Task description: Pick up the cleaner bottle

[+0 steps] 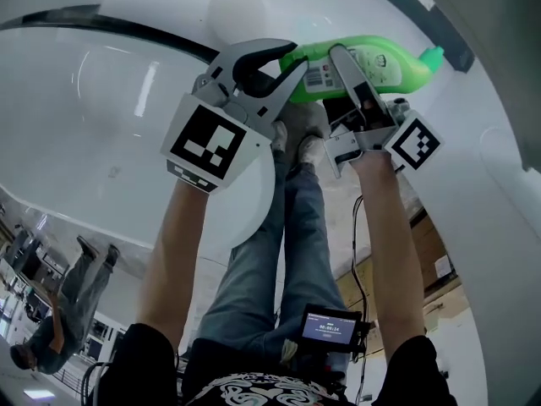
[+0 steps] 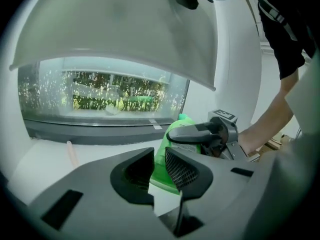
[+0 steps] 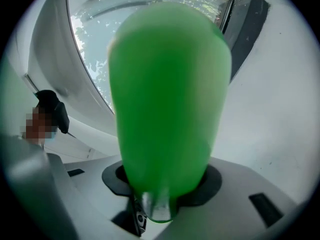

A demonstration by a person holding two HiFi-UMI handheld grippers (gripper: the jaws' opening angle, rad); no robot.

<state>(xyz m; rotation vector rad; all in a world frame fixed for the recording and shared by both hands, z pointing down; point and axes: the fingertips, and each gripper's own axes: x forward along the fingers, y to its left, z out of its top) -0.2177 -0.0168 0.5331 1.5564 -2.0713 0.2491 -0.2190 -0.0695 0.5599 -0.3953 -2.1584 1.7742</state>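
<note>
White curved surface (image 1: 101, 100) behind. Head view alone shows bottle (image 1: 407, 73) label (image 1: 374, 60), cap (image 1: 433, 56). Right gripper (image 3: 160, 184) clamped round green body; left gripper (image 2: 159, 166) pinches bottle end, window (image 2: 100, 91) beyond.

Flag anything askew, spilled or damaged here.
The cleaner bottle is askew: it lies roughly on its side in mid-air, clamped in the right gripper, cap toward the head view's right. The left gripper stands at its base end. No spill or damage shows.
</note>
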